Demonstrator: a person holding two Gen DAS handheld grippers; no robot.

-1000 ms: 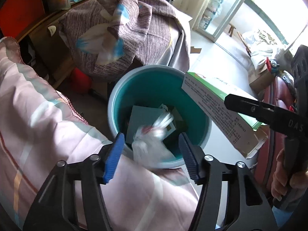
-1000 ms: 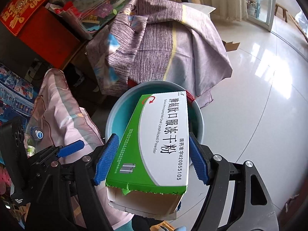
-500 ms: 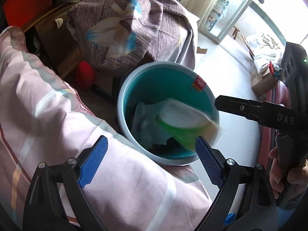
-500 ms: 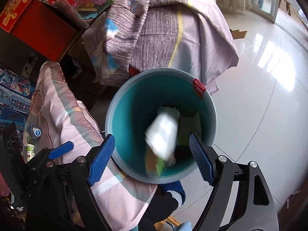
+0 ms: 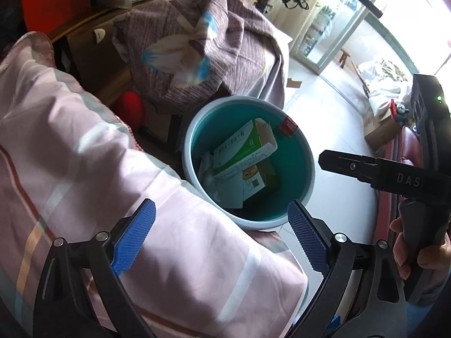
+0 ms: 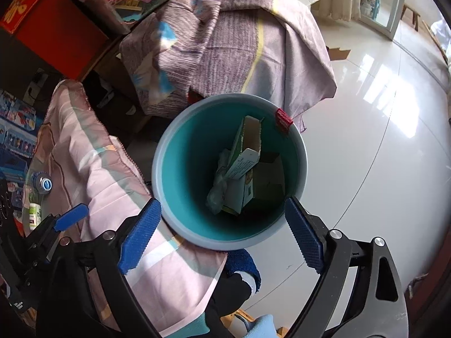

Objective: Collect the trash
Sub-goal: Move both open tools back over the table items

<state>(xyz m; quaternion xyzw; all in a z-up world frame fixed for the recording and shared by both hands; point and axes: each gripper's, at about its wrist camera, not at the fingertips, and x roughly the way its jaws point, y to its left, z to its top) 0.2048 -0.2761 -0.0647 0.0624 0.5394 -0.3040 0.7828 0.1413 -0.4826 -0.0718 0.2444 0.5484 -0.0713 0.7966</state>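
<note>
The green box [image 6: 243,152] is seen lying inside the teal bin [image 6: 180,169]; both the left gripper [image 5: 222,235] and the right gripper [image 6: 222,233] are being opened wide above it, with nothing held.

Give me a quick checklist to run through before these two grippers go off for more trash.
1. Green box in the bin: ok, it leans inside among other trash.
2. Left gripper empty: ok, jaws opening, nothing between them.
3. Right gripper empty: ok, jaws opening, nothing between them.
4. Bin upright: ok, its rim faces up on the floor.
5. Room left in the bin: ok, trash lies well below the rim.
6. More trash nearby: cannot tell from these views.
</note>
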